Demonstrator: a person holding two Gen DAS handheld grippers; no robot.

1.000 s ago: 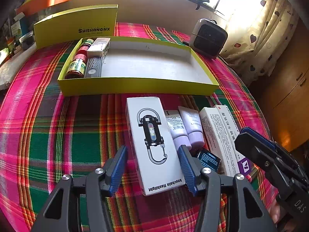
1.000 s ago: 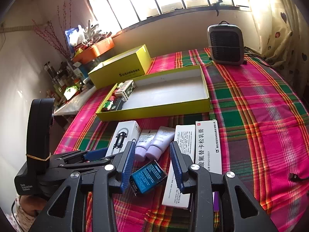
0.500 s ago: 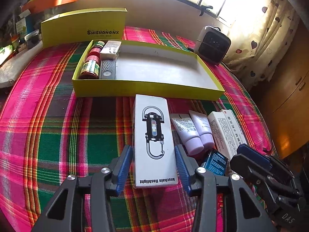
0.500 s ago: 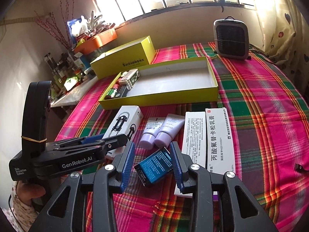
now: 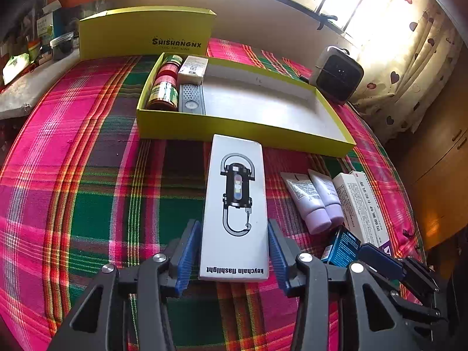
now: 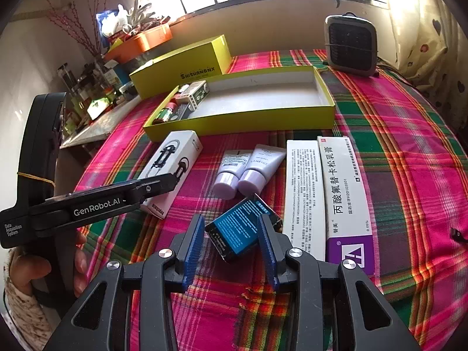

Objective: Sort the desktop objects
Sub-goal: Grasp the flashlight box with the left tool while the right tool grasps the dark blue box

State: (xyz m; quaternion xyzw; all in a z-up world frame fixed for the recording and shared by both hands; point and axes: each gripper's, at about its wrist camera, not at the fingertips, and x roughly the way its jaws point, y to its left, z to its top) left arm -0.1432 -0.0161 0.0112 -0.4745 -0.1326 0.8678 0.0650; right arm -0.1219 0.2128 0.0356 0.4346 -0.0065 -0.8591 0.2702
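Two grasps being set up on a plaid-covered table. Left gripper: jaws spread, straddling the near end of the white flashlight box, which lies flat just before the yellow tray. Right gripper: jaws spread either side of the tilted blue packet; contact cannot be judged. Next move, probably: close on each item, lift, and carry it into the tray's bare part.
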